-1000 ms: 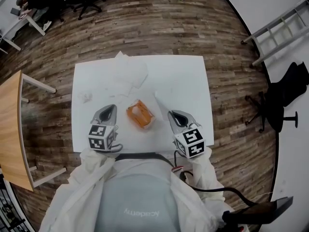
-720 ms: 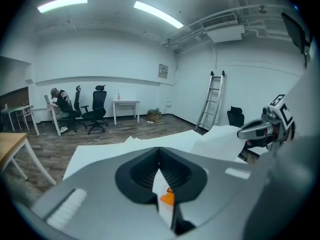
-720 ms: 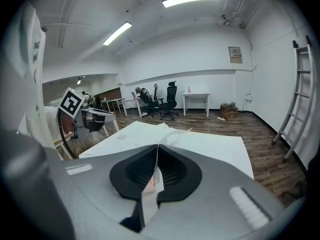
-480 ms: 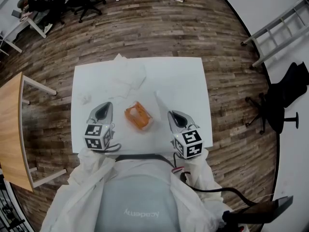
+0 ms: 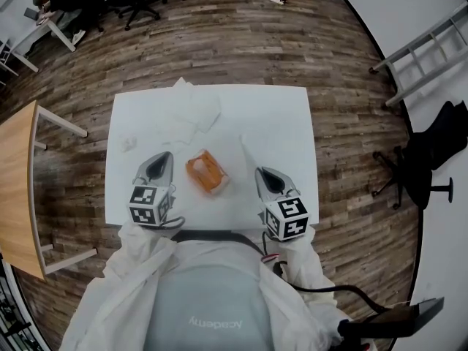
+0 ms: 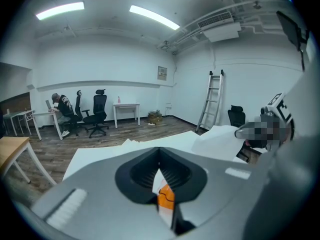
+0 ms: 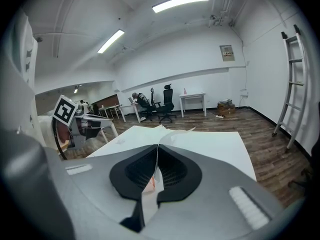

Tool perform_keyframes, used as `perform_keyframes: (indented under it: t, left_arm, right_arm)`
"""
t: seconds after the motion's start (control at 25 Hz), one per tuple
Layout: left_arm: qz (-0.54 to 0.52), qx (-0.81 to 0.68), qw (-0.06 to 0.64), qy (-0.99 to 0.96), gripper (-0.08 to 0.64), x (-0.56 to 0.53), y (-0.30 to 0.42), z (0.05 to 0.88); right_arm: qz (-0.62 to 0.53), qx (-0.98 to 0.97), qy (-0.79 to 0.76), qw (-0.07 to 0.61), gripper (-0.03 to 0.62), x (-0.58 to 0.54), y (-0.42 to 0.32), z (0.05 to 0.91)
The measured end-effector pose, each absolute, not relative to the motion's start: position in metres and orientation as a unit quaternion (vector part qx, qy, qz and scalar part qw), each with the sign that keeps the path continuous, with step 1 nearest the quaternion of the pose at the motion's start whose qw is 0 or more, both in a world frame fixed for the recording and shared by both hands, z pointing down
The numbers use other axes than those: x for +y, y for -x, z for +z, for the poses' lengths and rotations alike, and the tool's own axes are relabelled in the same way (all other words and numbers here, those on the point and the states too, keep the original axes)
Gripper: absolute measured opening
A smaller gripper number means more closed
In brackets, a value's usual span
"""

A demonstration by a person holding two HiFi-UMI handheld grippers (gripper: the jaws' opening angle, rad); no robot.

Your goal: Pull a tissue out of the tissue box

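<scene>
1. Nearest, the person's white sleeves (image 5: pixel 135 251) reach to the near edge of the table (image 5: pixel 285 115), with one tool in each hand
2. The left tool (image 5: pixel 167 156) has its jaws closed tip to tip, and nothing shows pinched between them
3. The right tool (image 5: pixel 258 170) is closed as well. It appears to pinch a thin white tissue (image 5: pixel 247 148) that rises from its tips and leans toward the far side
4. The orange tissue box (image 5: pixel 205 172) sits on the table between the two tools, about level with their tips. It lies to the right of the left tool and to the left of the right one, and the left looks slightly nearer. Its long axis runs on a diagonal, from far-left to near-right, and white paper shows in the top slot
5. For a further pull, I judge that either tool would have to open and swing inward and down onto that slot. The left has the shorter way
6. Farthest, loose tissues (image 5: pixel 194 112) lie crumpled toward the far-left part of the table
</scene>
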State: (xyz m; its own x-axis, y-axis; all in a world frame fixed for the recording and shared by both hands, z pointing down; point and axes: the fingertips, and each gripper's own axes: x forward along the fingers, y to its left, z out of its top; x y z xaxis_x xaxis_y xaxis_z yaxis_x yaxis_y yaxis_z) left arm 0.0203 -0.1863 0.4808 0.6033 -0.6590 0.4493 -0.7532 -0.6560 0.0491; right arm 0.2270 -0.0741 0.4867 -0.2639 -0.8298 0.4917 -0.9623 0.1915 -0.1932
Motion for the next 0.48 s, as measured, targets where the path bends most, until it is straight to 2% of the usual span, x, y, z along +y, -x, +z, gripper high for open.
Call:
perform_keyframes:
  t: [0.48]
  left_arm:
    - [0.21, -0.385, 0.121, -0.891, 0.0, -0.167, -0.012, 0.488]
  right_arm:
    - [0.241, -0.754, -0.596, 0.132, 0.003, -0.063, -0.219, 0.487]
